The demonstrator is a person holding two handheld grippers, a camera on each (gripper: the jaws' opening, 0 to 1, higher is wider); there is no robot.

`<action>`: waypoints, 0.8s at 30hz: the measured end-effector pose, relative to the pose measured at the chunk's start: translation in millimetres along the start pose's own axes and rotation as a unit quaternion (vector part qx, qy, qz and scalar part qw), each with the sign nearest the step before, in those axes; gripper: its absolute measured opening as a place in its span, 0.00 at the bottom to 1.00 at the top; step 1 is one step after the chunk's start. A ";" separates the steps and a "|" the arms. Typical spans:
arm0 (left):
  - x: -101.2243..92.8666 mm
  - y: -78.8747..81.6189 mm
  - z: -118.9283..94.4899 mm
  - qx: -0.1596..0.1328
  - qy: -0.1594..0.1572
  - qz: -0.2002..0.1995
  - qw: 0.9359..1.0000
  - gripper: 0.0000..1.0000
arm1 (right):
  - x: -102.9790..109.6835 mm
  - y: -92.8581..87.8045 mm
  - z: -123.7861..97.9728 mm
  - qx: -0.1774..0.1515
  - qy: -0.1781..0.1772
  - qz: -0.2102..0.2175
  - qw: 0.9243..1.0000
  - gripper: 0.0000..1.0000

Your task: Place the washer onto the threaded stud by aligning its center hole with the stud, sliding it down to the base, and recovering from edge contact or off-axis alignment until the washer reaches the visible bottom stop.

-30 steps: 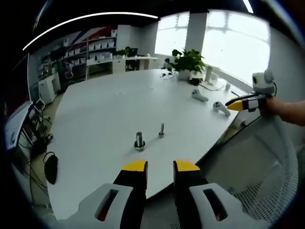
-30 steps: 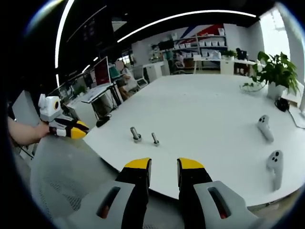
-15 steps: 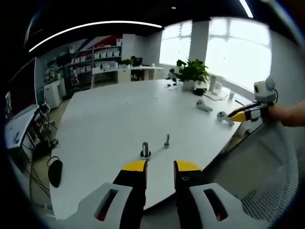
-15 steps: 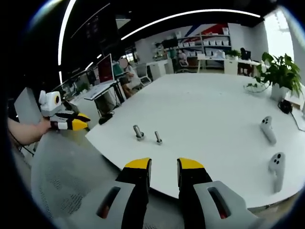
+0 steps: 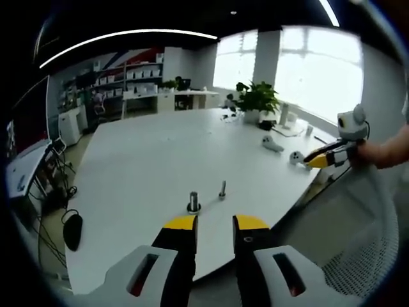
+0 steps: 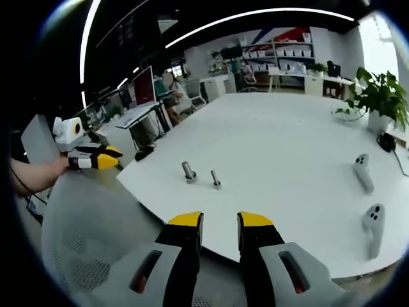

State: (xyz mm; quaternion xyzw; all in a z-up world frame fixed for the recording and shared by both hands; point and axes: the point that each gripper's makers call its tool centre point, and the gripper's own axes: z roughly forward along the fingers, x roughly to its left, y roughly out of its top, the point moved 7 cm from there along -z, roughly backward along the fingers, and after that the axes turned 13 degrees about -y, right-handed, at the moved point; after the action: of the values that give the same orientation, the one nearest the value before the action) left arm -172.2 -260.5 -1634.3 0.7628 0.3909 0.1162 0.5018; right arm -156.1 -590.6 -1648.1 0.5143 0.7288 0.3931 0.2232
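Note:
Two small metal pieces stand upright near the front edge of the white table [image 5: 147, 160]. One is a thick stud [image 5: 193, 203] with a wider collar at its base; the other is a thinner bolt [image 5: 222, 189] to its right. A separate washer is too small to make out. My left gripper [image 5: 215, 224] hovers off the table edge, just short of the stud, open and holding nothing. In the right gripper view the stud [image 6: 188, 171] and bolt [image 6: 216, 179] lie ahead of my right gripper [image 6: 221, 220], also open with nothing in it. Each gripper appears in the other's view: right gripper [image 5: 329, 157], left gripper [image 6: 96, 157].
Two white hand controllers [image 6: 363, 173] [image 6: 374, 220] lie on the table's right side, with a potted plant [image 6: 380, 96] behind them. A mesh chair back [image 6: 83, 243] sits between the grippers and the table edge. Desks, monitors and shelves line the room.
Both cameras have shifted slightly, so the stud and bolt sit a little differently in each view. Both grippers stay off the table edge, open as before; nothing was picked up.

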 end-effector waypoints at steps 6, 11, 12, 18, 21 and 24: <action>1.1 1.0 -0.7 -0.005 0.008 0.001 1.000 0.19 | -0.8 1.3 -1.9 -0.007 0.001 0.001 1.000 0.24; 2.8 0.7 -3.0 -0.011 0.018 -0.007 1.000 0.19 | 1.4 -0.1 -2.1 -0.004 0.006 0.002 1.000 0.24; 3.3 0.1 -2.7 -0.007 0.018 -0.009 1.000 0.19 | 1.6 -1.0 -1.5 -0.001 0.007 0.001 1.000 0.24; 2.7 -1.8 -0.3 0.003 0.014 -0.010 1.000 0.20 | 0.3 3.1 -3.0 -0.014 0.005 -0.001 1.000 0.24; 2.8 -1.7 -0.2 0.005 0.014 -0.011 1.000 0.20 | -0.6 2.9 -3.1 -0.014 0.002 0.005 1.000 0.24; 3.0 -2.8 0.1 0.009 0.014 -0.014 1.000 0.20 | -0.3 2.4 -3.3 -0.012 0.002 0.004 1.000 0.24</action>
State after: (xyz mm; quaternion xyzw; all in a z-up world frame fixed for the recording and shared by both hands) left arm -171.5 -257.9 -1637.3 0.7602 0.4090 0.1163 0.4913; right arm -157.0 -591.6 -1644.3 0.5132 0.7225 0.4041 0.2265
